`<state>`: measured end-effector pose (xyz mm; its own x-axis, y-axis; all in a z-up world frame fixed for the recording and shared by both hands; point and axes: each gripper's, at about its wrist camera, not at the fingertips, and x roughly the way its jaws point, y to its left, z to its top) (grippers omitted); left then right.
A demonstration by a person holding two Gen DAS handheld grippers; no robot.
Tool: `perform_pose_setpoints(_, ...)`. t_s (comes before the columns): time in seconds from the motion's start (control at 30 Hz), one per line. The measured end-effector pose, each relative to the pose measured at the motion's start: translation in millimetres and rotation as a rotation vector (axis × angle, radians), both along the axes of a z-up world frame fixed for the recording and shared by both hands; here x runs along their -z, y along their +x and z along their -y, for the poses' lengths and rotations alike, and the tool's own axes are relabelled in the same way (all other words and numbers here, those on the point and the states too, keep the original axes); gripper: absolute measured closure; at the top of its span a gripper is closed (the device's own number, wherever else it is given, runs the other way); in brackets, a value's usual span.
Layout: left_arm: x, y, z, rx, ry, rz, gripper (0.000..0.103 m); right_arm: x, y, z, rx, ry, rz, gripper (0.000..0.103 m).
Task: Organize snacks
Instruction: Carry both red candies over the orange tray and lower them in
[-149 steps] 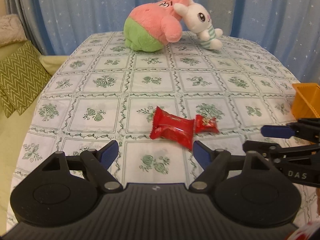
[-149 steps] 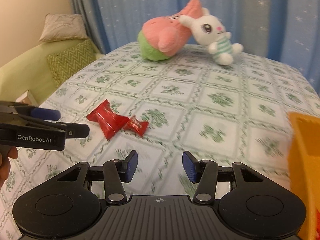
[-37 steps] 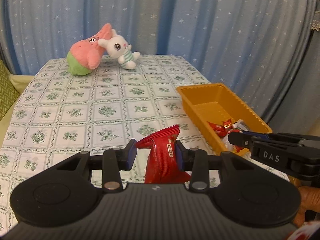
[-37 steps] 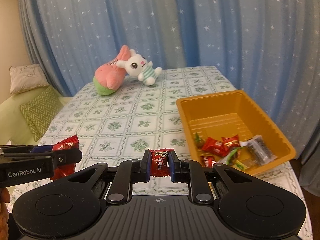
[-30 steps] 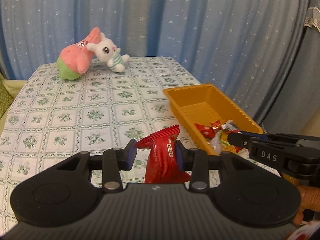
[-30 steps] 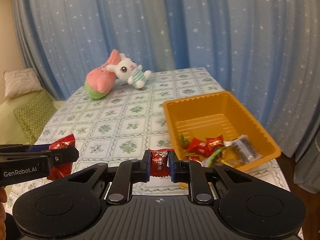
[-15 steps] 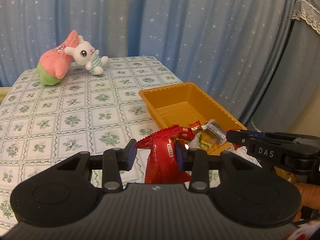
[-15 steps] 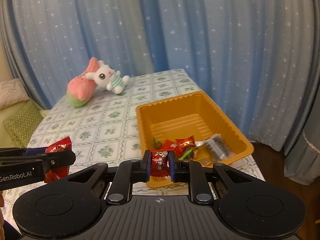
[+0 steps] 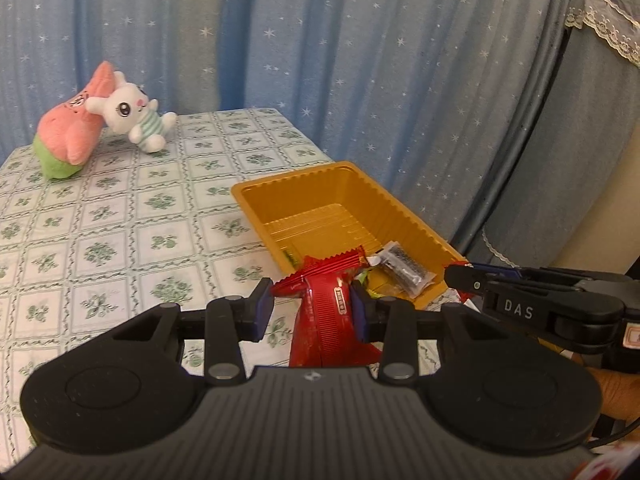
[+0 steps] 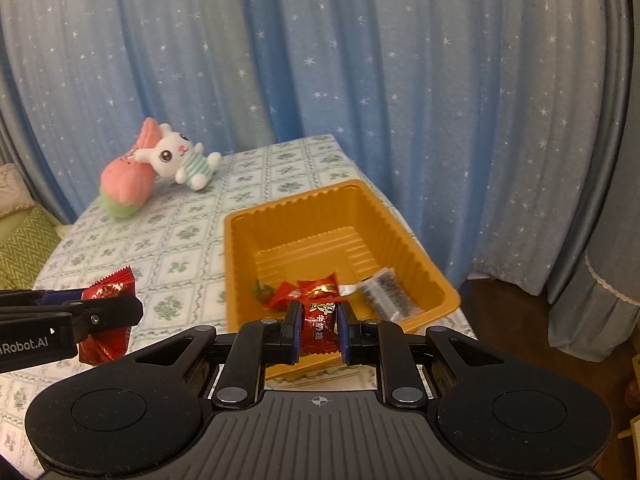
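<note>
My left gripper [image 9: 311, 309] is shut on a large red snack packet [image 9: 326, 320], held above the table just short of the orange tray [image 9: 256, 194]. My right gripper [image 10: 319, 328] is shut on a small red candy [image 10: 319, 326] over the tray's near rim [image 10: 230, 264]. Several wrapped snacks lie in the tray: red candies [image 10: 316, 285] and a clear packet with dark contents [image 10: 384, 290]. In the right wrist view the left gripper [image 10: 134, 308] shows at the left with its red packet [image 10: 106, 322]. In the left wrist view the right gripper [image 9: 456, 276] reaches in from the right.
A pink star plush [image 9: 70, 138] and a white rabbit plush [image 9: 132, 120] lie at the table's far end. A blue starred curtain [image 10: 360, 80] hangs behind, close to the table's right edge. A green cushion [image 10: 20, 240] sits left. A person's hand [image 9: 616, 392] holds the right gripper.
Both grippers have moved rightward toward the orange tray with their snacks still held. The tray has shifted to the centre of both views and looks nearer.
</note>
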<state>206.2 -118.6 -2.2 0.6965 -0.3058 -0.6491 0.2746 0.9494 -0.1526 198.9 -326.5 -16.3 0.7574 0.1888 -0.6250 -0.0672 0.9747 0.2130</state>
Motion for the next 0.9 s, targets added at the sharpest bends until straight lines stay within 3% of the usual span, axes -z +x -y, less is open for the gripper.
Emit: perform_pose_setpoints(0.9, 23.2, 76.6, 39.7, 0.028, -0.038, -0.06, 0.067, 21.5, 73.8, 21.6, -0.039, -0.047, -0.031, 0.084)
